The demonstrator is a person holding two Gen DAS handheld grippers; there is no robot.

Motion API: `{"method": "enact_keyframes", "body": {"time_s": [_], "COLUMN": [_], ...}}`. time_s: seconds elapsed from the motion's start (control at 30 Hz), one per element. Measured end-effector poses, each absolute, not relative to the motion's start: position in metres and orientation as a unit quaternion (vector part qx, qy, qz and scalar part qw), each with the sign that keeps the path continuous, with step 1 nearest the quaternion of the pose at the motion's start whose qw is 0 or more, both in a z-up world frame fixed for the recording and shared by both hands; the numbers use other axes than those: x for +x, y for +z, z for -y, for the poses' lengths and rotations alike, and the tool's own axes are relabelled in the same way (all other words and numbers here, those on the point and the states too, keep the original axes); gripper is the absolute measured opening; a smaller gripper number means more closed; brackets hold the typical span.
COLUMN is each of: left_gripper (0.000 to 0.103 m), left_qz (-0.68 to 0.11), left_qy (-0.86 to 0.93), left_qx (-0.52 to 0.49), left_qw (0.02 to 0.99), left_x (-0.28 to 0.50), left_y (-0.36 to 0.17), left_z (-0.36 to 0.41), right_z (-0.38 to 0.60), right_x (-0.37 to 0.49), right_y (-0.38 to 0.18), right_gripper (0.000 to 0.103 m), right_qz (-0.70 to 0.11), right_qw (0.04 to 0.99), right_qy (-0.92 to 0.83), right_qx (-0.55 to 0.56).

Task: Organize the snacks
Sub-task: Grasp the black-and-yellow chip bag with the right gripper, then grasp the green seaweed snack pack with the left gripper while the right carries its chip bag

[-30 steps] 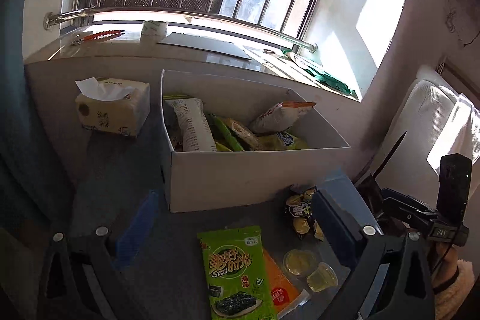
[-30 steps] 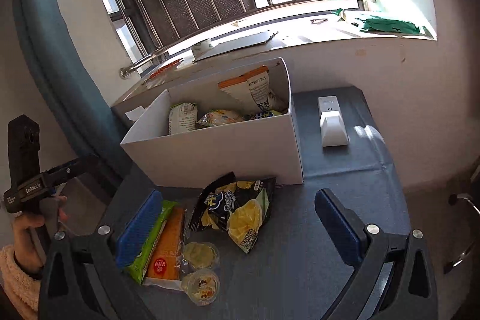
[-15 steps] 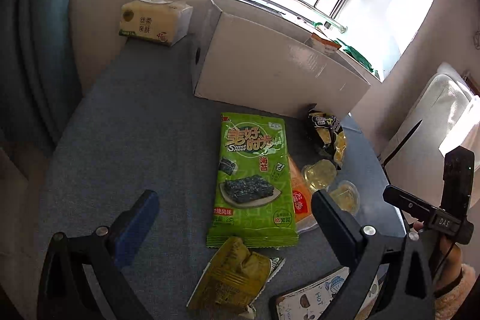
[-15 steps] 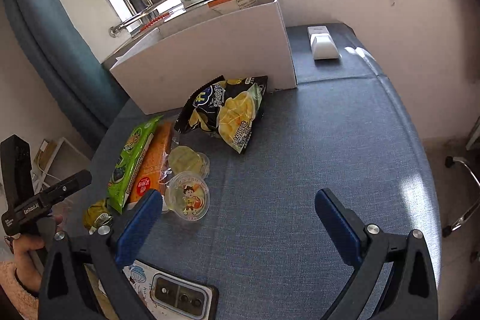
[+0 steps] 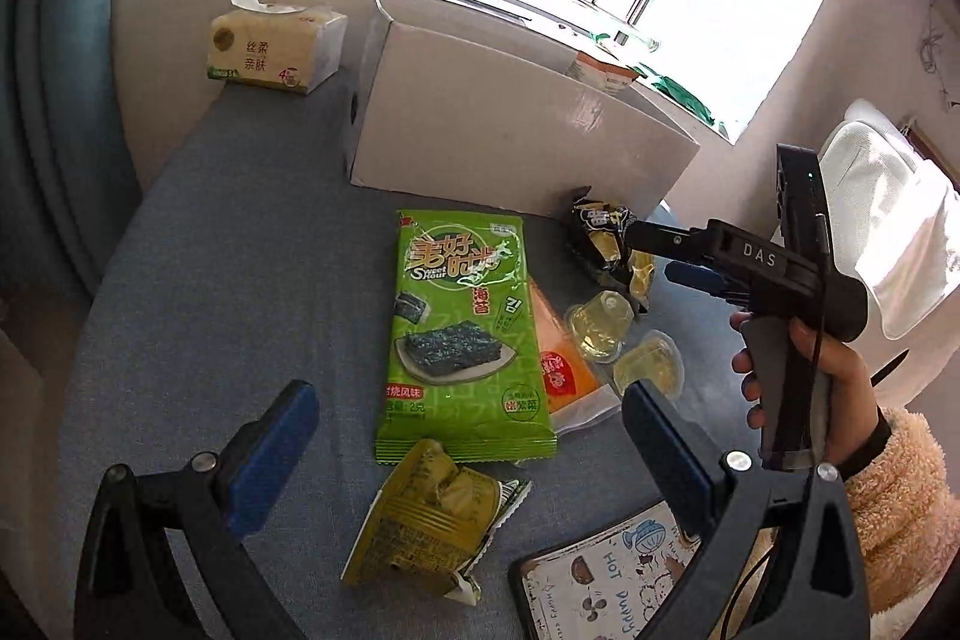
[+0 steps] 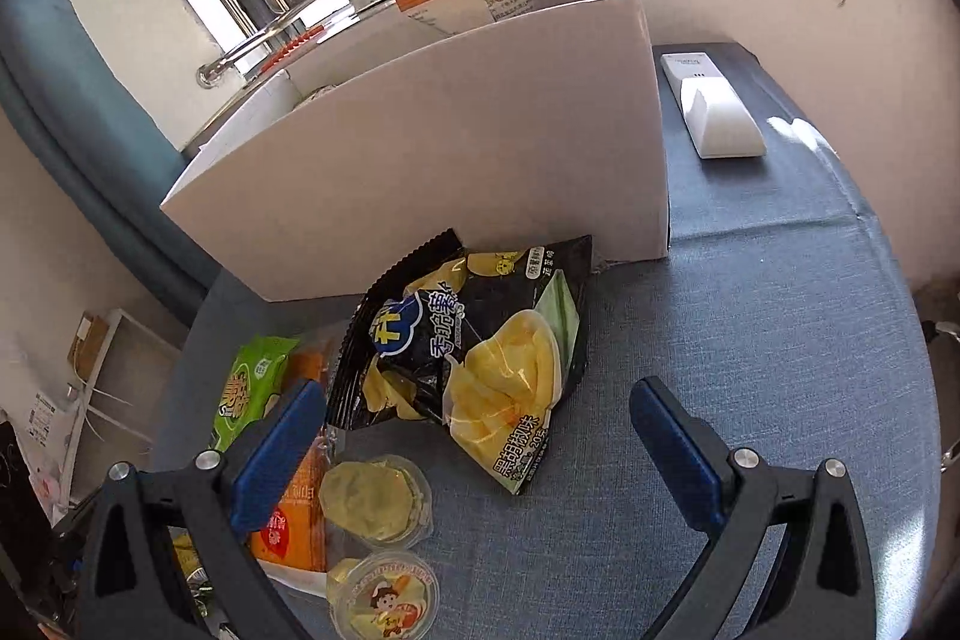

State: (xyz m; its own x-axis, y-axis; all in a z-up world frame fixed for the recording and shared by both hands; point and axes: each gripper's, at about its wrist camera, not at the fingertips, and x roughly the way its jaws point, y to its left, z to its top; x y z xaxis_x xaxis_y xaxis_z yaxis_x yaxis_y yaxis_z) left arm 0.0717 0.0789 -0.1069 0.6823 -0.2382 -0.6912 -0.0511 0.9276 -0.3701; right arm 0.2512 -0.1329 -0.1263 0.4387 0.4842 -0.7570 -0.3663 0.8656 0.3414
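A white cardboard box (image 5: pixel 516 142) with snacks inside stands at the back of the blue table; it also shows in the right wrist view (image 6: pixel 456 172). In front of it lie a green seaweed pack (image 5: pixel 462 340), an orange pack (image 5: pixel 558 370) under it, a crumpled yellow-green packet (image 5: pixel 426 520), two jelly cups (image 5: pixel 600 325) and a black chip bag (image 6: pixel 474 358). My left gripper (image 5: pixel 468 454) is open and empty above the yellow-green packet. My right gripper (image 6: pixel 480 448) is open and empty, just above the chip bag and the jelly cups (image 6: pixel 375 499).
A tissue pack (image 5: pixel 270 46) sits at the back left by the wall. A white remote-like device (image 6: pixel 714 106) lies right of the box. A phone with a patterned case (image 5: pixel 612 574) lies at the near edge. A white chair (image 5: pixel 882 220) stands to the right.
Both grippers have pulled back from the box and tilted down over the loose snacks. The right gripper has then moved forward and lower toward the chip bag.
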Motion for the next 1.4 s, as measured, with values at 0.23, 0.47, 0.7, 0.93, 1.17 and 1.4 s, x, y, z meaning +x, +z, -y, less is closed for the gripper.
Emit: {"method": "enact_keyframes", "body": {"time_s": [0.23,0.47,0.7,0.93,1.17,1.4], "left_gripper": [0.103,0.103,0.103,0.103,0.103,0.067], "left_qz": [-0.400,-0.407,-0.410,-0.427,-0.464,-0.462], "left_qy": [-0.045,-0.041,-0.046,-0.059,-0.051,-0.057], "left_qx": [-0.196,-0.194,-0.183,-0.154,-0.123,-0.101], "left_qw": [0.894,0.892,0.892,0.889,0.876,0.879], "left_x": [0.068,0.071,0.085,0.117,0.156,0.158], "left_y": [-0.110,-0.115,-0.115,-0.119,-0.133,-0.137], "left_z": [-0.088,-0.086,-0.082,-0.066,-0.054,-0.055], "right_z": [0.111,0.104,0.137,0.184,0.222,0.238], "right_x": [0.267,0.255,0.229,0.198,0.177,0.169], "right_y": [-0.139,-0.138,-0.117,-0.105,-0.101,-0.100], "right_gripper": [0.090,0.051,0.049,0.049,0.049,0.050], "right_qz": [-0.474,-0.467,-0.449,-0.445,-0.447,-0.447], "right_qw": [0.843,0.838,0.838,0.840,0.844,0.846], "right_qy": [0.253,0.282,0.305,0.291,0.264,0.257], "right_qx": [0.031,0.001,0.050,0.111,0.135,0.139]}}
